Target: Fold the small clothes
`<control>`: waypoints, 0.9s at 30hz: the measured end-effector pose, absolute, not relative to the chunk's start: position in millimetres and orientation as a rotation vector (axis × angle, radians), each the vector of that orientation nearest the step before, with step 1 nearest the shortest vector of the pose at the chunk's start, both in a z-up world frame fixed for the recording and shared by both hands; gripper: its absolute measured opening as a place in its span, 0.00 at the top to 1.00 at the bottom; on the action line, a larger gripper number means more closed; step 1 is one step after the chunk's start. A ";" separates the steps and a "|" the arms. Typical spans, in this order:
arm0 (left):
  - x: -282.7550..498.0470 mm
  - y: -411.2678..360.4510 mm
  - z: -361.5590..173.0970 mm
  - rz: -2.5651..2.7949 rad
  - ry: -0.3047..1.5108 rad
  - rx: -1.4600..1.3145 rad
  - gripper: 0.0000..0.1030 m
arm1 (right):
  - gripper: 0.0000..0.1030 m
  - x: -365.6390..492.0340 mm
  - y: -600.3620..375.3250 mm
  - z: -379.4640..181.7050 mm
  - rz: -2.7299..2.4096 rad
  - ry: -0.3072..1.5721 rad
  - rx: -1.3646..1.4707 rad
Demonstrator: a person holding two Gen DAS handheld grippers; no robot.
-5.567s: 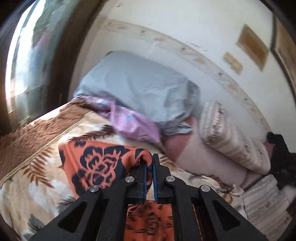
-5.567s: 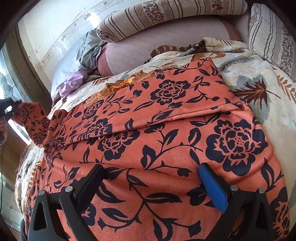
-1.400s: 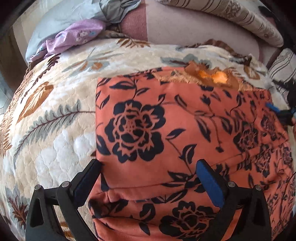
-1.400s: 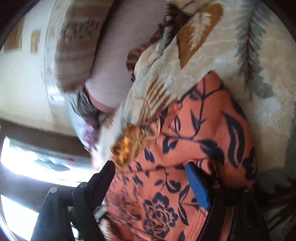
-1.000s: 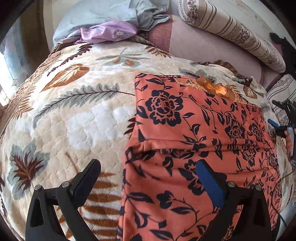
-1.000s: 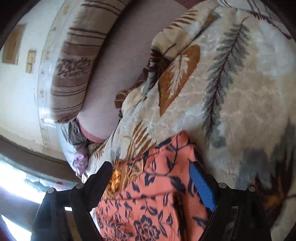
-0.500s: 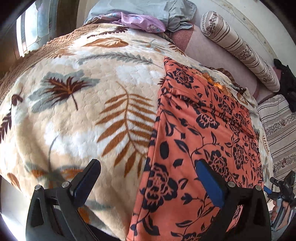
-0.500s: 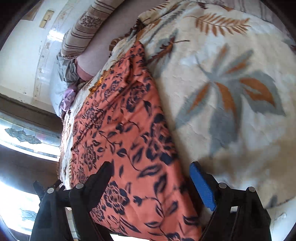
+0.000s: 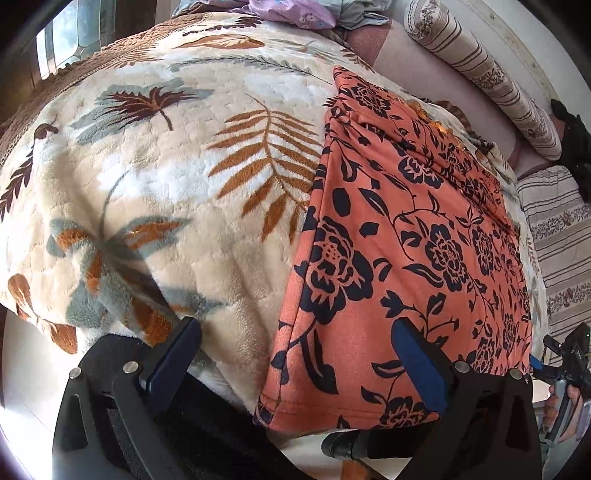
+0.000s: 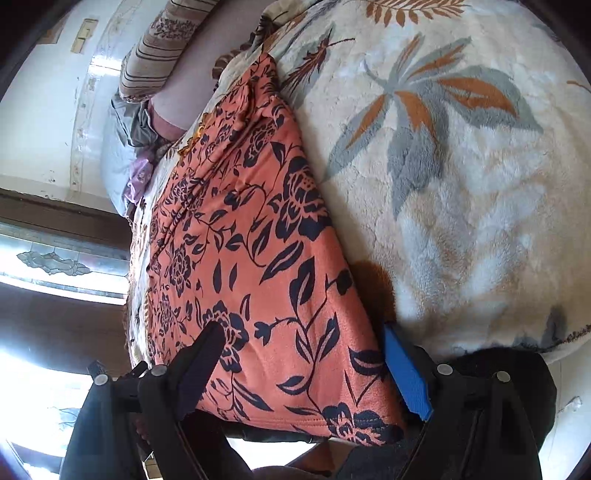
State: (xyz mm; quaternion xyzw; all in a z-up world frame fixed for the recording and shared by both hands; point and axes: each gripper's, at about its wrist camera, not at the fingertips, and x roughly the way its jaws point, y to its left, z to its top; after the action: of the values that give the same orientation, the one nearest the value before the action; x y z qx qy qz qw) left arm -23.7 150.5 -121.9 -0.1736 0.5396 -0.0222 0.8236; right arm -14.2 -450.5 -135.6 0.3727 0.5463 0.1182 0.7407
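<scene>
So the orange floral garment (image 9: pixel 406 240) lies lengthwise on the leaf-print blanket (image 9: pixel 166 184), its hem hanging off the near edge. Left gripper (image 9: pixel 295 354) and right gripper (image 10: pixel 303 365) both gape open, empty, 1 at each hem corner, so neither's really nearer.

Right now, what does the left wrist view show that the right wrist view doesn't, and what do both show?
Only the left wrist view: the brown blanket border, a brown fern leaf print, and the right gripper at the garment's far corner. Only the right wrist view: the wall switch plate and a big grey-orange leaf print. Both: the orange floral garment folded into a long strip on the leaf-print blanket, the striped bolster, and open jaws.
</scene>
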 end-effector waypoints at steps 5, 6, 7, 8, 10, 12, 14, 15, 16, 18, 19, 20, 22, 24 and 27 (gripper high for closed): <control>-38.3 158.4 -125.2 -0.054 1.194 -0.420 0.01 | 0.15 -24.2 -441.0 -138.6 0.331 1.214 0.792; -40.8 158.1 -126.4 -0.055 1.196 -0.417 0.01 | 0.15 -24.3 -439.0 -137.9 0.338 1.212 0.785; -43.2 156.8 -126.9 -0.056 1.190 -0.410 0.01 | 0.15 -23.7 -438.2 -137.6 0.348 1.211 0.789; -44.3 155.6 -126.9 -0.055 1.181 -0.403 0.01 | 0.15 -23.1 -437.3 -137.8 0.353 1.212 0.793; -44.2 151.8 -126.9 -0.043 1.184 -0.381 0.01 | 0.16 -21.4 -436.2 -138.7 0.349 1.222 0.785; -43.2 147.8 -122.8 -0.042 1.166 -0.366 0.10 | 0.17 -22.0 -435.8 -137.3 0.350 1.220 0.779; -41.5 144.4 -116.8 -0.069 1.140 -0.373 0.12 | 0.23 -24.0 -436.3 -136.2 0.347 1.218 0.779; -39.9 142.7 -114.1 -0.077 1.126 -0.374 0.12 | 0.28 -25.0 -437.3 -136.1 0.342 1.217 0.783; -38.0 140.5 -111.9 -0.081 1.109 -0.369 0.12 | 0.29 -26.2 -438.8 -136.2 0.339 1.213 0.789; -32.5 135.4 -112.6 -0.093 1.100 -0.331 0.12 | 0.29 -26.9 -441.5 -136.6 0.338 1.207 0.794; -28.1 133.1 -117.7 -0.085 1.116 -0.303 0.12 | 0.29 -26.8 -441.6 -137.0 0.339 1.206 0.792; -25.0 132.3 -124.7 -0.071 1.143 -0.286 0.12 | 0.29 -26.4 -441.4 -137.8 0.342 1.207 0.786; -23.4 131.3 -133.9 -0.069 1.176 -0.277 0.12 | 0.29 -26.0 -439.4 -137.6 0.341 1.208 0.765; -27.9 128.9 -129.4 -0.082 1.156 -0.273 0.24 | 0.29 -25.8 -438.2 -136.1 0.340 1.209 0.745; -32.0 130.3 -115.4 -0.120 1.104 -0.321 0.29 | 0.29 -25.5 -441.3 -136.4 0.329 1.209 0.738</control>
State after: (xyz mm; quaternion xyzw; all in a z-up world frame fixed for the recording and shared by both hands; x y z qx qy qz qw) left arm -32.0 130.3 -115.4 -0.1517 0.5219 -0.0566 0.8375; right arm -25.5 -441.3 -136.4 0.3375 0.5527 0.1505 0.7470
